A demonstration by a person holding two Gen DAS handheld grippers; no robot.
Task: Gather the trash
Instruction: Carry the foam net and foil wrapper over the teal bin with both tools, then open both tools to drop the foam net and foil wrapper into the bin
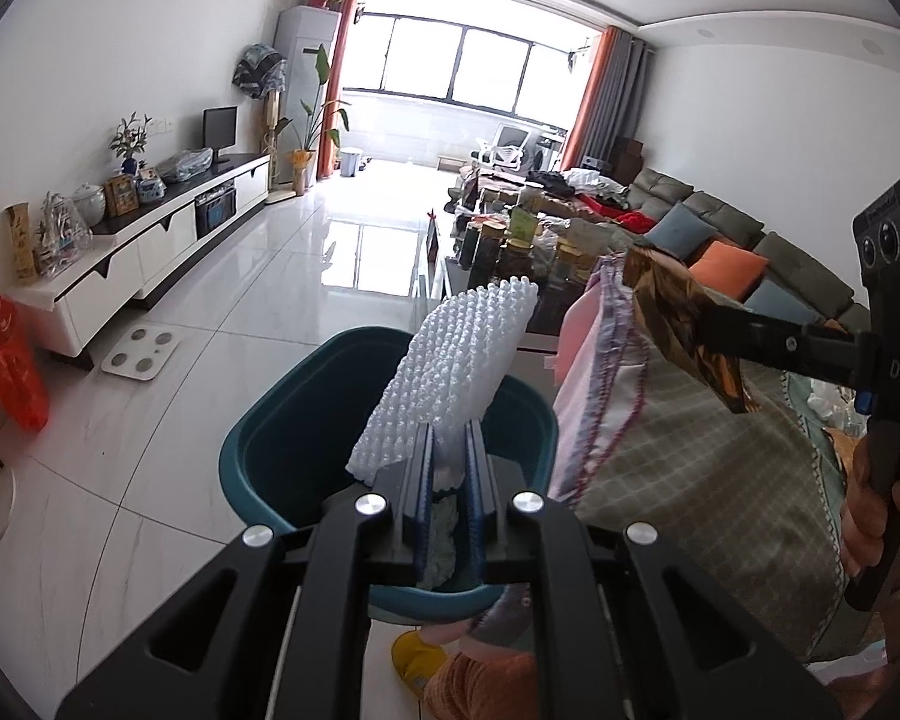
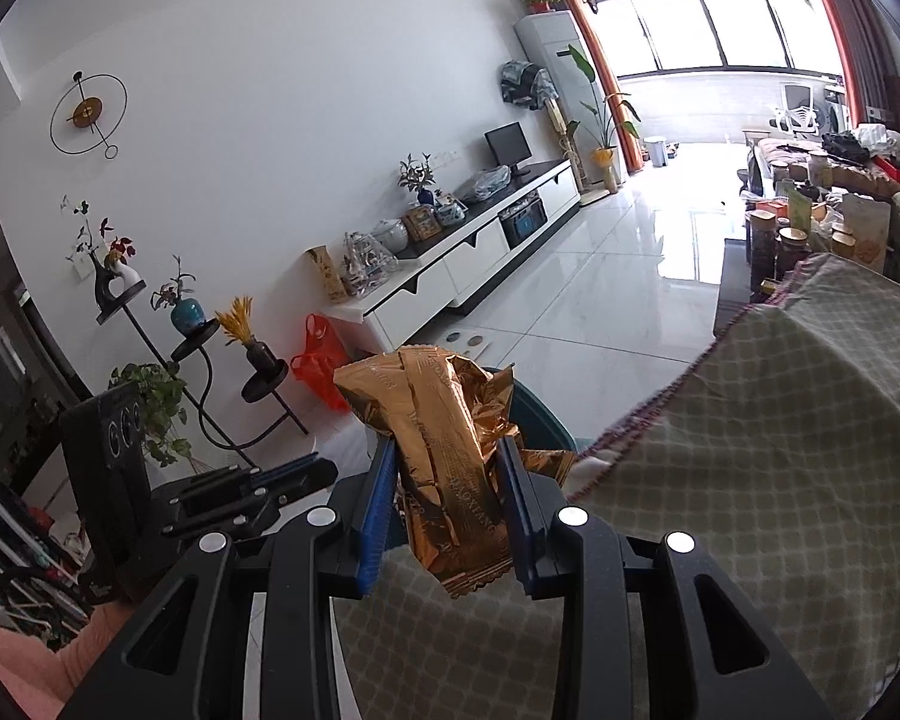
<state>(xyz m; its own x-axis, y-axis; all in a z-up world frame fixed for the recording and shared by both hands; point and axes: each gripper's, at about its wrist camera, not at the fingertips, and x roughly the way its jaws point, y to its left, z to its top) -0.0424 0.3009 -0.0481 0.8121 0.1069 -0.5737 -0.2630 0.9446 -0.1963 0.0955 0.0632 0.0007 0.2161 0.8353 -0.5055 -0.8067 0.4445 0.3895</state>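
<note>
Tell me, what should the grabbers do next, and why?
Probably the left gripper should open and drop the white foam net, because it already hangs right over the teal bin. The right gripper holds its gold wrapper off beside the bin, above the checkered cloth.

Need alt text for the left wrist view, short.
Left tongs grip a white foam net sleeve over a teal bin. At right, the right tongs hold a gold foil wrapper above a checked cloth.

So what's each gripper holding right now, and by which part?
Left gripper: white foam net, by its lower end. Right gripper: gold wrapper, across its middle.
</note>
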